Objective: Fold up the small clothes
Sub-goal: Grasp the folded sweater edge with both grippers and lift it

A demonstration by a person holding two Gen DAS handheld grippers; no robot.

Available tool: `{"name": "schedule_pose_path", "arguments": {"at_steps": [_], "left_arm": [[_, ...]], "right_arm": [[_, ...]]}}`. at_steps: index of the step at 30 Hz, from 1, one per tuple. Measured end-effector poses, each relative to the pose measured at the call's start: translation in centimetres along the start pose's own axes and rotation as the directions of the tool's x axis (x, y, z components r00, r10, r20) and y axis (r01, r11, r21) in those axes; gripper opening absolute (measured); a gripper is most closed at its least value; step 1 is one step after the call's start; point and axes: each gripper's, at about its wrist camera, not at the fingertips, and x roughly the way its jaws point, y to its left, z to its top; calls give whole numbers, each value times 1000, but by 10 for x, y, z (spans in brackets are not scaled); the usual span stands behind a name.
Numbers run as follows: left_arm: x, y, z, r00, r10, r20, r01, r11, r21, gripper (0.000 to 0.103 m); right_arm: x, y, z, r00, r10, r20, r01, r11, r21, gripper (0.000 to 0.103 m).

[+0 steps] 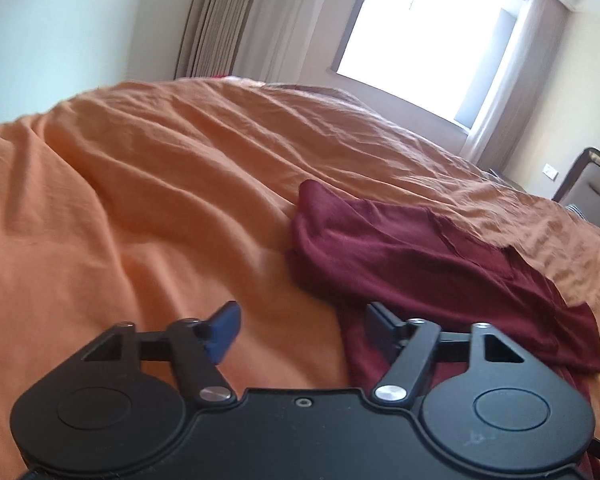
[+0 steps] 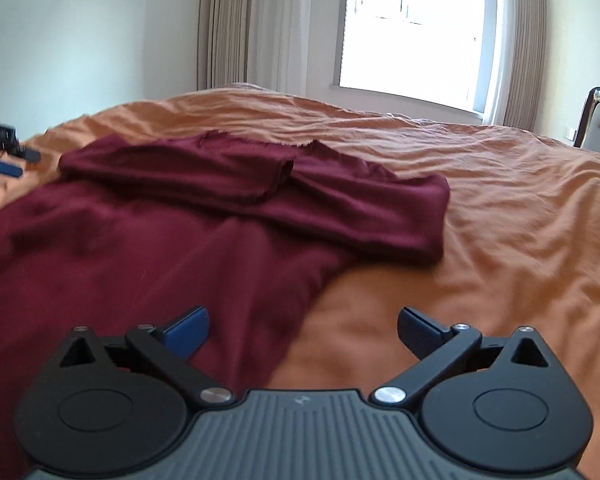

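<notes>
My left gripper and right gripper both gape, empty, above the dark red knit garment's near edges; wrinkled orange bedsheet lies bare beyond.

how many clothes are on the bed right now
1: a maroon garment lies on the orange bedsheet, partly folded, just ahead of both open hand-held grippers. Others could lie outside these views.

Maroon garment on orange bedspread, spread tongs above
</notes>
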Motion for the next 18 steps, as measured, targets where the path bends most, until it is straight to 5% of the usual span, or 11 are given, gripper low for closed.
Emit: {"name": "schedule_pose_path", "arguments": {"at_steps": [7,18], "left_arm": [[-62,-18,-49,999,-51,15,49,995,84,101],[-116,-33,-141,992,-99,-81,112,978,174,102]], "right_arm": [[-48,6,-33,999,33,15,-34,997,62,103],[-95,33,-73,998,37,47,-43,989,142,103]]}}
